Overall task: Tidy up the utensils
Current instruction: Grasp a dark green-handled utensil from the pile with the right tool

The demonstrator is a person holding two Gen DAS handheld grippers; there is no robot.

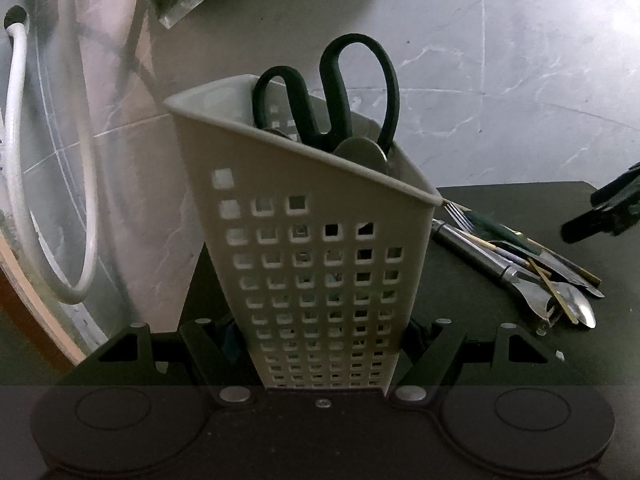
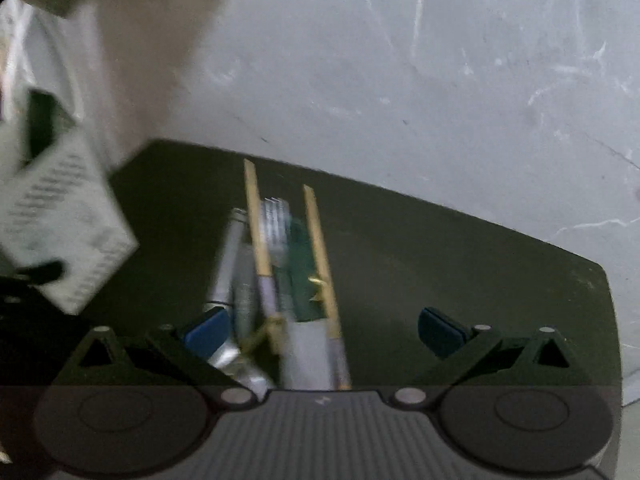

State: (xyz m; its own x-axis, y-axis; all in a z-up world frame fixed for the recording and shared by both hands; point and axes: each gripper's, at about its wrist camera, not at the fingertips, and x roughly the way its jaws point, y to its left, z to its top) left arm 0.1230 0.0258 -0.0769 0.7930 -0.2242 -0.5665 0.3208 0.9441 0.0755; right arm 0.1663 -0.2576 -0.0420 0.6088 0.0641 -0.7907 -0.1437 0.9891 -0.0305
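The caddy (image 1: 320,248) is being clamped by the left hand-held gripper (image 1: 320,344) while beside it the slick, stiff cutlery (image 2: 280,280), likely best taken mid-handle, is being straddled by the wide-open right hand-held gripper (image 2: 324,332).

The caddy (image 1: 316,264) is matt pale plastic, pierced with square holes. The scissors (image 1: 340,92) have smooth black plastic handles. On the matt dark mat (image 1: 500,340) lie shiny metal utensils (image 1: 532,280), among them a polished spoon (image 1: 580,308) and pale wooden chopsticks (image 2: 256,224). The tabletop (image 1: 480,80) looks like glossy grey marble. A green handle (image 2: 298,276), blurred, is perhaps plastic. The hose (image 1: 24,160) is glossy white
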